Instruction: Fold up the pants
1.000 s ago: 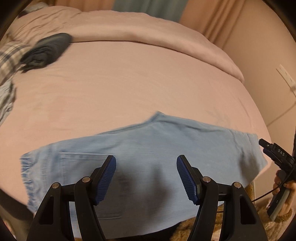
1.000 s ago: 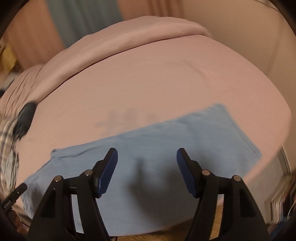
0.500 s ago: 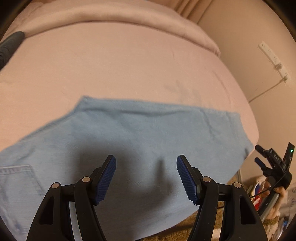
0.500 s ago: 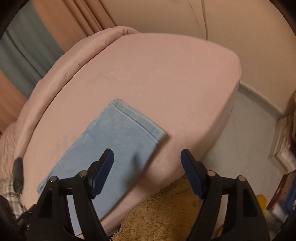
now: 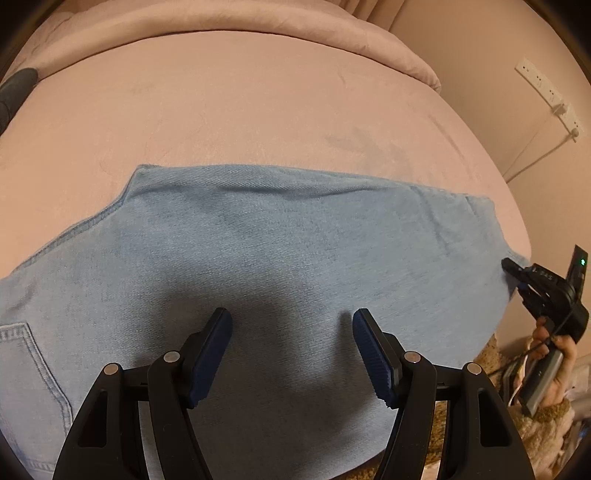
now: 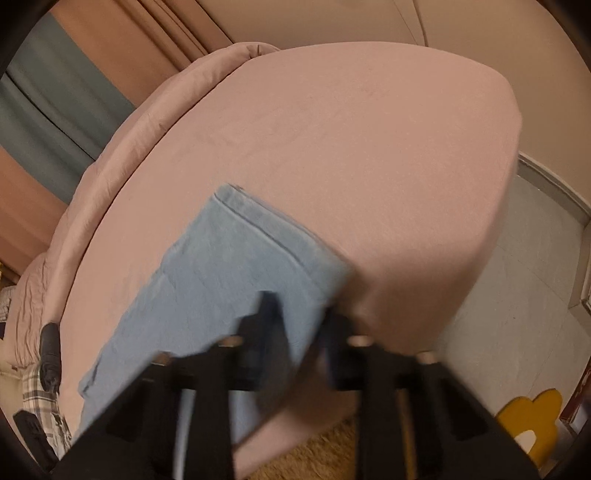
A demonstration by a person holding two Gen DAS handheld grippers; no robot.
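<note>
While light blue jeans lie flat along the near edge of a pink bed, the left tool hovers over them, spread and empty. At the leg-hem corner, the blurred right tool has just been closing, jaws pinching the denim.

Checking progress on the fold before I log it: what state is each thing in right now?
Jeans: spread flat on the bed, folded lengthwise, not yet folded across.
Left gripper: open, above the jeans, holding nothing.
Right gripper: blurred; jaws just closing at the hem corner of the jeans.
Bed: covered with a smooth pink sheet.
Duvet: pushed back to the far edge.
</note>
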